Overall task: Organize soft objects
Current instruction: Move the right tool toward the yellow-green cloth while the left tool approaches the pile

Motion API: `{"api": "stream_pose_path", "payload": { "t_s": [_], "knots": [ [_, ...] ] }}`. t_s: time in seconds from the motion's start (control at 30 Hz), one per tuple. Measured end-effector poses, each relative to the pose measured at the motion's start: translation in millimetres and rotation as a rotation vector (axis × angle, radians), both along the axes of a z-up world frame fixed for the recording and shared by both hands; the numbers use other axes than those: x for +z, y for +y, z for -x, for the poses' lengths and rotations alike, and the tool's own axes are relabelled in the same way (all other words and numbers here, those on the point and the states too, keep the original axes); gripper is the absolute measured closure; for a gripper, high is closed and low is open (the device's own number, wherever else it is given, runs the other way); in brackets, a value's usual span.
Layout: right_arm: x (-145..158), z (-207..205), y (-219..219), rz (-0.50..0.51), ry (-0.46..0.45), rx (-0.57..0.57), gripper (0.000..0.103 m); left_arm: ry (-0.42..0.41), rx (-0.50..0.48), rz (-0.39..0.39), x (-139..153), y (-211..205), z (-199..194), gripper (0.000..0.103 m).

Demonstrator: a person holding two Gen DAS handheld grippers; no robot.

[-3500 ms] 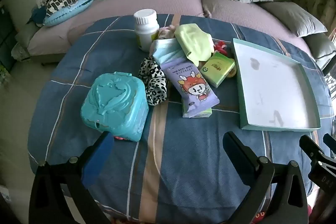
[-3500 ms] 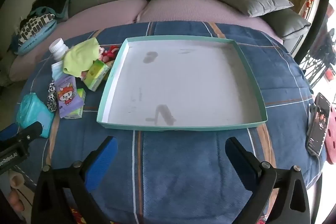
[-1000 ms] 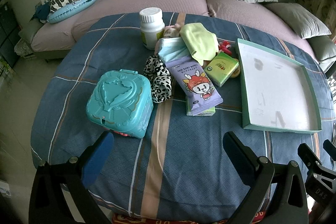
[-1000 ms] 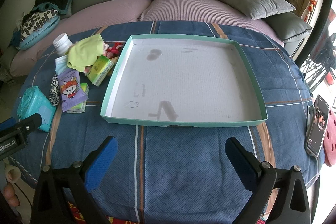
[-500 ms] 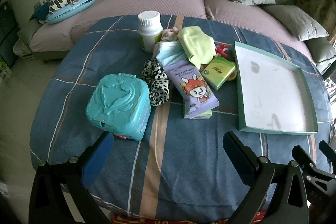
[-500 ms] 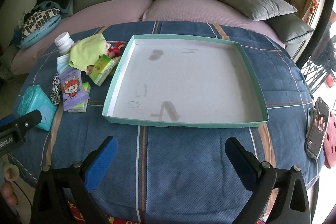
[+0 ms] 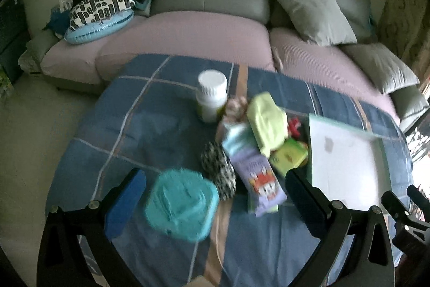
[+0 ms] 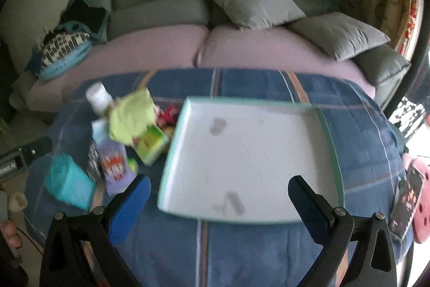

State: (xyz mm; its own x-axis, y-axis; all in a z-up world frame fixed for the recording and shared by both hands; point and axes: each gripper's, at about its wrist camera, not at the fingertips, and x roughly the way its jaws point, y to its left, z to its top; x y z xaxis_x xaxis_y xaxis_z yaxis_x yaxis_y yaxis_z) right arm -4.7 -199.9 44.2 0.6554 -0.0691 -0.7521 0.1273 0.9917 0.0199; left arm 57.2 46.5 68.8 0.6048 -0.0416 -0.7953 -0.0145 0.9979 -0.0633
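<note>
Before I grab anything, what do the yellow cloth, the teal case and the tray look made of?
Yellow cloth: soft matte fabric, going by its folds and drape. Teal case: looks like rigid moulded plastic, with a raised relief on its lid. Tray: stiff, flat white base with a teal rim; cardboard or plastic, blur leaves it open.

A table [image 8: 255, 254] covered by a blue plaid cloth [image 7: 150, 131] is seen; on it are set a green-rimmed tray [image 8: 172, 152], a white bottle [image 7: 212, 98], a teal box [image 7: 180, 203] and a wipes pack [image 7: 258, 179].

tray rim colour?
Mint green rim on the white tray, clearest in the right wrist view.
</note>
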Motion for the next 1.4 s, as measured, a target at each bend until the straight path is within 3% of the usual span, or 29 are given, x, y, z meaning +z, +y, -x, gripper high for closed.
{"api": "stream_pose_path", "payload": {
  "t_s": [0.1, 0.27, 0.5, 0.67, 0.8, 0.93, 1.1, 1.27, 1.4],
  "knots": [
    [6, -19, 11, -0.020, -0.021, 0.027, 0.000, -0.008, 0.021, 0.023, 3, 12, -12, 0.000],
    [-2, -45, 30, -0.061, -0.014, 0.070, 0.000, -0.017, 0.059, 0.134, -2, 27, -29, 0.000],
    [-18, -81, 53, -0.055, 0.033, 0.124, 0.000, -0.002, 0.043, 0.182, -9, 25, -54, 0.000],
    [-28, -107, 72, -0.069, 0.060, 0.178, 0.000, 0.057, 0.066, 0.116, -22, 28, -73, 0.000],
    [-37, -123, 89, -0.076, 0.084, 0.232, 0.000, 0.091, 0.068, 0.127, -28, 36, -84, 0.000],
    [-49, -136, 106, -0.060, 0.112, 0.272, 0.005, 0.117, 0.047, 0.040, -36, 36, -95, 0.000],
    [-64, -149, 123, -0.053, 0.140, 0.318, 0.012, 0.157, 0.023, 0.014, -47, 43, -103, 0.000],
    [-72, -154, 139, -0.047, 0.150, 0.364, 0.021, 0.170, -0.010, 0.103, -53, 52, -109, 0.000],
    [-77, -159, 147, -0.032, 0.149, 0.387, 0.027, 0.182, -0.024, 0.117, -59, 55, -112, 0.000]
  ]
}}
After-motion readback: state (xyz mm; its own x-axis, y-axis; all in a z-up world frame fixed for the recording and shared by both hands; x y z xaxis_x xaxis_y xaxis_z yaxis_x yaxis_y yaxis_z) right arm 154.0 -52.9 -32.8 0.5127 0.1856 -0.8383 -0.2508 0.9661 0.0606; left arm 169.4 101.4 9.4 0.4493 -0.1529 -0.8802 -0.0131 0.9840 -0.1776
